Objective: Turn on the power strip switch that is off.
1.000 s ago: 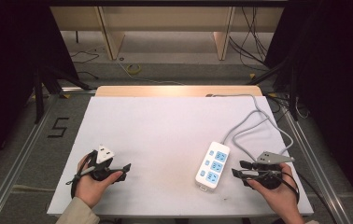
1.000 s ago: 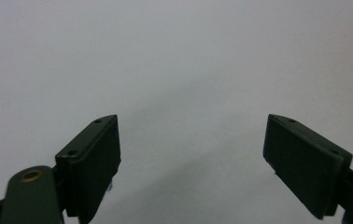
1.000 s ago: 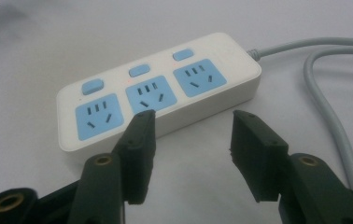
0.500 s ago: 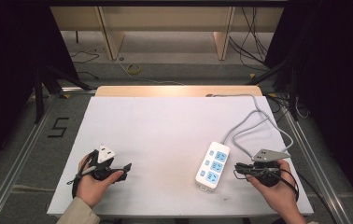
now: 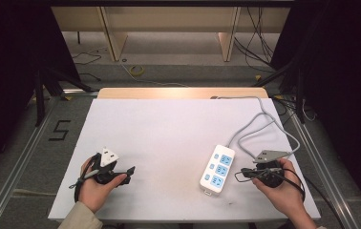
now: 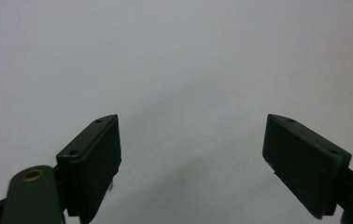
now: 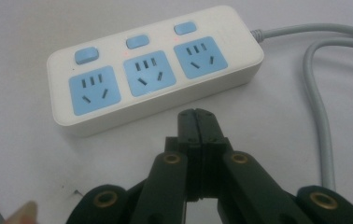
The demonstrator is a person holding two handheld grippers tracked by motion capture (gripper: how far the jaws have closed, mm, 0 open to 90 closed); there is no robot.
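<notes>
1. My right gripper has just been closing; its jaws now meet with nothing between them, just beside the power strip.
2. The power strip lies flat on the white table, near its right front, grey cord trailing away.
3. My left gripper rests released, jaws wide over bare table.
</notes>
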